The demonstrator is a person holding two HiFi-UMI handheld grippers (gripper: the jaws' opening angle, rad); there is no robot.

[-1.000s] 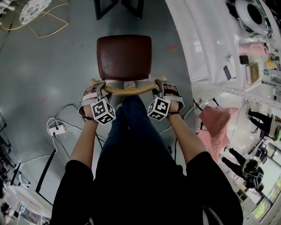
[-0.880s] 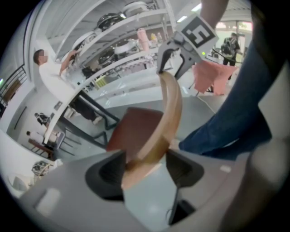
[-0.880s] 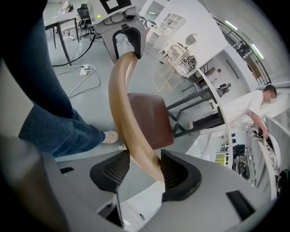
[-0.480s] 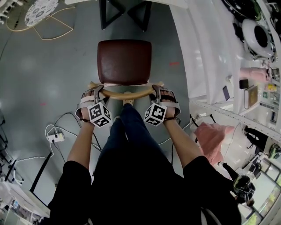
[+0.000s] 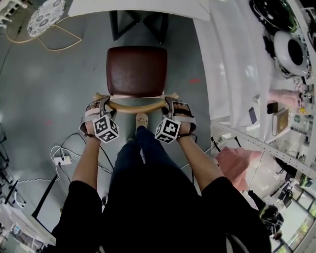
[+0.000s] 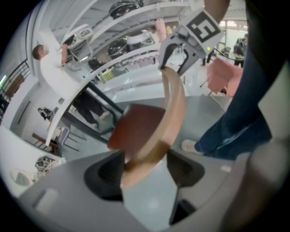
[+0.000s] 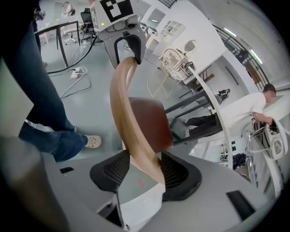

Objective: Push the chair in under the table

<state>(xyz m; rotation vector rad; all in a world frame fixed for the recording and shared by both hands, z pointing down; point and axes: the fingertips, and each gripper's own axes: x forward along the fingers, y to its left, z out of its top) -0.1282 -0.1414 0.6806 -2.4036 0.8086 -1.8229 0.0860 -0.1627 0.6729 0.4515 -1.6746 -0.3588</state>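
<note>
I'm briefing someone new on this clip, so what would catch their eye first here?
A chair with a dark red seat sits in the middle of the head view. Its curved wooden backrest is clamped near each end by the left gripper and the right gripper. Just beyond stands the white table, the seat not yet under it.

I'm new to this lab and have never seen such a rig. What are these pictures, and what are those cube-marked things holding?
There is no robot: a person holds a two-jaw gripper in each hand. The top-down picture comes from a camera on the person's head; the other two come from cameras riding on each gripper, looking along its jaws. The left gripper and the right gripper are each shut on the curved light wooden backrest of a chair with a dark brown padded seat, one near each end. The chair stands on the grey floor before a white table with black legs.
</note>
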